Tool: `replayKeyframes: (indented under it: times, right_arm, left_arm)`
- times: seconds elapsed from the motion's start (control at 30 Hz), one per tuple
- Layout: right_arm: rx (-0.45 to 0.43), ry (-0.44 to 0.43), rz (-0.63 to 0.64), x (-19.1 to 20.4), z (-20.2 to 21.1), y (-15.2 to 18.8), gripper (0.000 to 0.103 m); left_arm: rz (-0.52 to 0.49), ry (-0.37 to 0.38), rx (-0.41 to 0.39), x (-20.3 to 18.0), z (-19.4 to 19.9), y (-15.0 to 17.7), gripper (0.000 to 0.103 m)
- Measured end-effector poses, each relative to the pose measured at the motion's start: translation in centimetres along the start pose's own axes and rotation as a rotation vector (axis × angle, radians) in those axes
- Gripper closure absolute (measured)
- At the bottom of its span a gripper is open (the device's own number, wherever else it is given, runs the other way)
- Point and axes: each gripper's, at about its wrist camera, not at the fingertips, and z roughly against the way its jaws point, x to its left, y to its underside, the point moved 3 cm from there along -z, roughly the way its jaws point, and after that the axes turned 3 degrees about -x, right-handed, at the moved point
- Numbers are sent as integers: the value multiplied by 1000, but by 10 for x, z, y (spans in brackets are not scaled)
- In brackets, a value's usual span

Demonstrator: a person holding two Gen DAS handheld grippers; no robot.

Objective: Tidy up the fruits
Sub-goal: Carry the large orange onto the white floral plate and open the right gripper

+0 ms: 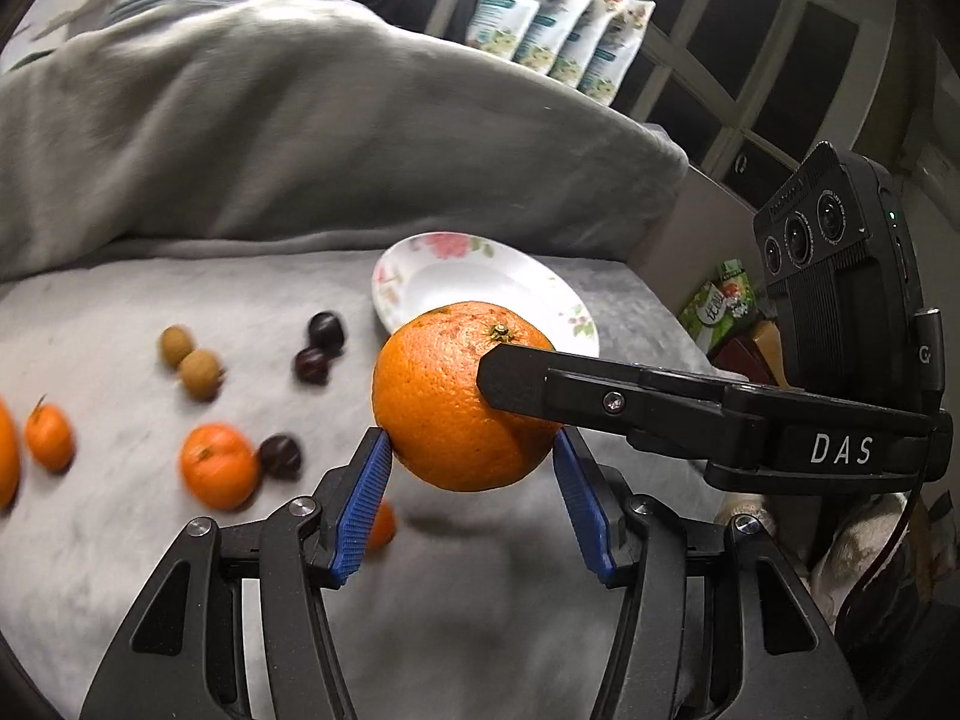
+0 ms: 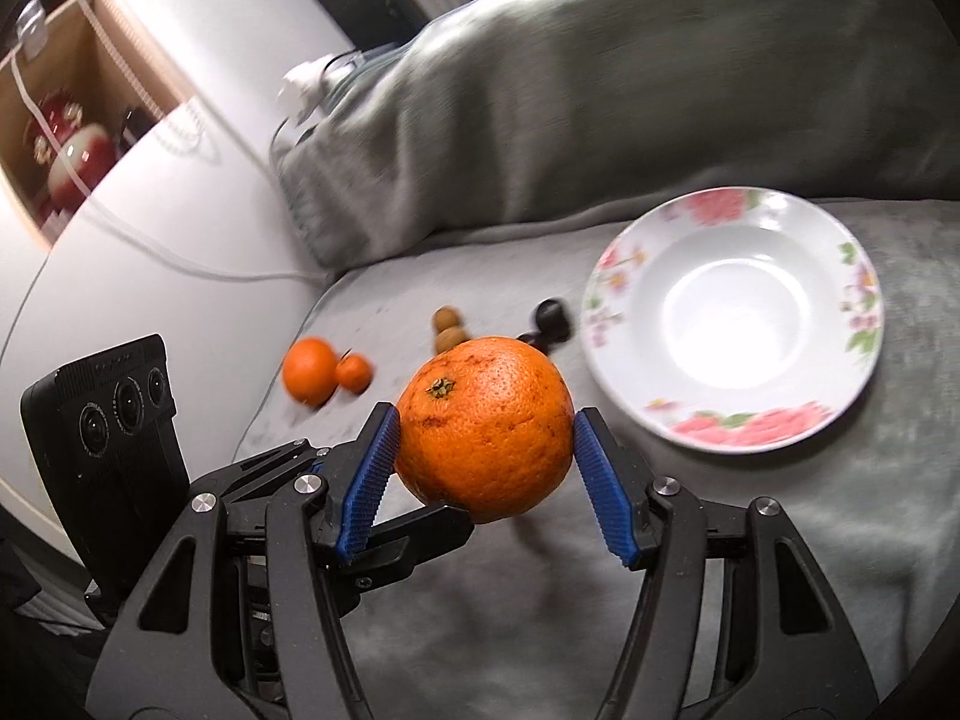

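A large orange point(image 1: 438, 396) point(image 2: 486, 450) hangs above the grey blanket, gripped from two sides at once. My left gripper point(image 1: 470, 441) presses it between its blue pads. My right gripper point(image 2: 485, 423) is shut on the same orange; in the left wrist view its black finger point(image 1: 600, 396) lies against the fruit from the right. The left gripper's finger point(image 2: 420, 531) shows beneath the orange in the right wrist view. A white flowered plate point(image 1: 480, 252) point(image 2: 720, 426) stands bare behind and to the right. Mandarins point(image 1: 219, 465) point(image 2: 309, 369), brown longans point(image 1: 200, 373) point(image 2: 450, 327) and dark fruits point(image 1: 327, 330) point(image 2: 552, 315) lie loose on the blanket.
A heaped grey quilt point(image 1: 300, 120) point(image 2: 600, 90) rises behind the fruit. Several printed pouches point(image 1: 558, 30) stand at the back. A white cable point(image 2: 180, 264) runs along the pale surface at the left. The blanket's edge drops off at the right point(image 1: 678, 324).
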Motion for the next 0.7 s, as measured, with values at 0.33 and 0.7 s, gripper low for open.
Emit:
replayKeyframes:
  times: [0.33,0.7]
  right_arm:
    - [-45,23,-92,-46,10,-15,40]
    - [-75,30,-145,-67,14,-18,40]
  left_arm:
    - [-38,15,28,-19,-33,-15,48]
    - [-58,-1,29,-25,-45,-23,49]
